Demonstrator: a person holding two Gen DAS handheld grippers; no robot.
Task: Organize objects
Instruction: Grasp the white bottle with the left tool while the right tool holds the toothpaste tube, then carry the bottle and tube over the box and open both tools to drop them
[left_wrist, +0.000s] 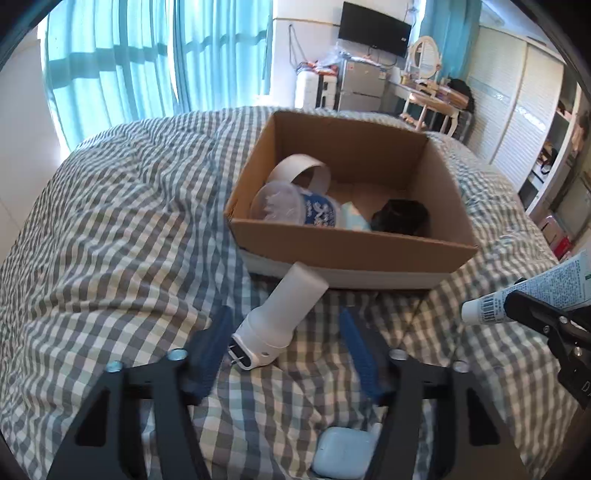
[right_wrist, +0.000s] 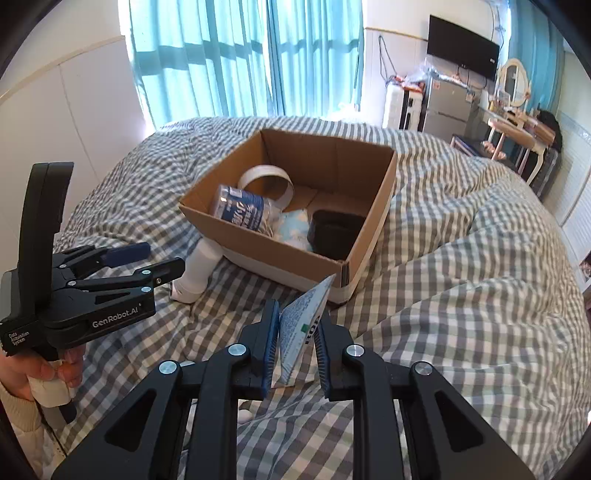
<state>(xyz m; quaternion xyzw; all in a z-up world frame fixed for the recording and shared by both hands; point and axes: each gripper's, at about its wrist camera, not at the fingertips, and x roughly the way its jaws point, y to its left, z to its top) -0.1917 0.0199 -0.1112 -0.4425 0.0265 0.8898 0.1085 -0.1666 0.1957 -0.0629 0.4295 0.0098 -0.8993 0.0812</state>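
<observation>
A cardboard box (left_wrist: 369, 254) (right_wrist: 258, 242) sits on the checked bed. It holds a white band (left_wrist: 299, 166), a blue-labelled plastic tub (left_wrist: 295, 206) (right_wrist: 243, 212), a pale blue packet (left_wrist: 354, 218) and a black object (left_wrist: 400, 219) (right_wrist: 334, 230). A white bottle (left_wrist: 280, 317) (right_wrist: 197, 271) lies against the box's near wall. My left gripper (left_wrist: 286, 325) (right_wrist: 155, 258) is open, its fingers either side of the bottle. My right gripper (right_wrist: 295, 332) (left_wrist: 517, 299) is shut on a white printed tube (right_wrist: 301, 325) (left_wrist: 532, 291), held above the bed right of the box.
A white earbud case (left_wrist: 341, 454) lies on the checked duvet (left_wrist: 110, 240) under my left gripper. Blue curtains (left_wrist: 129, 66), a small fridge (left_wrist: 360, 86), a wall television (left_wrist: 373, 27) and a dressing table (left_wrist: 428, 92) stand beyond the bed. Wardrobes line the right wall.
</observation>
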